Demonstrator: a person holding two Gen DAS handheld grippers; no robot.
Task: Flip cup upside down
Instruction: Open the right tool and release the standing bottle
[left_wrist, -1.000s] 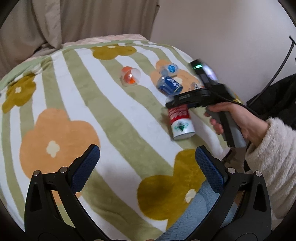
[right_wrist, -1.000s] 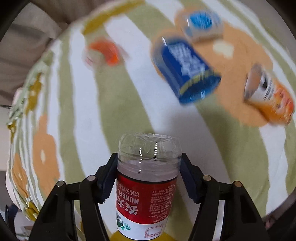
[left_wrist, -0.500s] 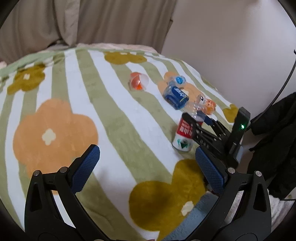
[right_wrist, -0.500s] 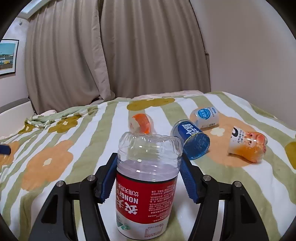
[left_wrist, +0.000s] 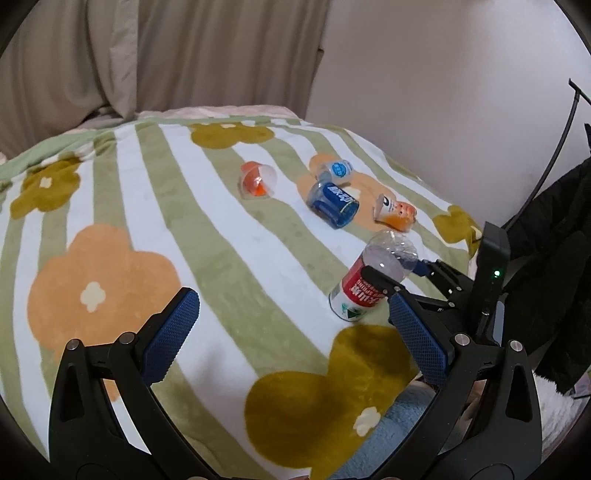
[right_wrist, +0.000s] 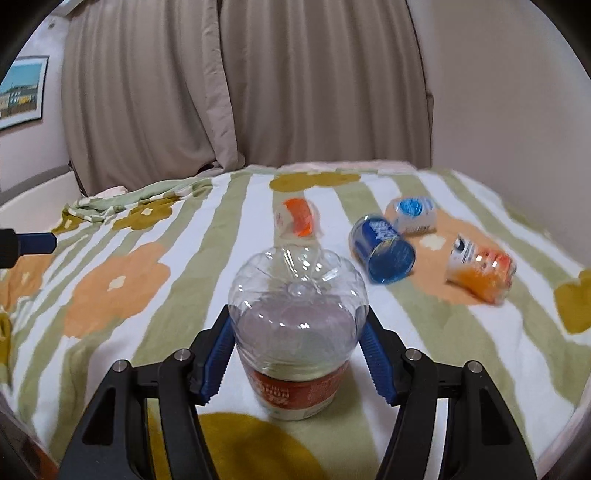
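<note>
A clear plastic cup with a red label (right_wrist: 297, 332) stands upside down on the striped flower blanket (right_wrist: 122, 280), mouth down. My right gripper (right_wrist: 297, 350) has its blue pads on either side of the cup, with small gaps showing, so it looks open around it. In the left wrist view the same cup (left_wrist: 369, 280) stands near the bed's right edge with the right gripper (left_wrist: 400, 278) at it. My left gripper (left_wrist: 291, 332) is open and empty, above the blanket's near part.
Several other cups lie on their sides farther back: an orange one (right_wrist: 297, 221), a blue one (right_wrist: 384, 247), a white-and-blue one (right_wrist: 413, 214) and an orange-and-white one (right_wrist: 480, 269). Curtains and a wall stand behind the bed. A dark jacket (left_wrist: 554, 295) hangs at the right.
The right gripper turned the cup over and set it mouth down on the blanket. Its pads have eased apart from the cup. The left gripper has barely moved.
</note>
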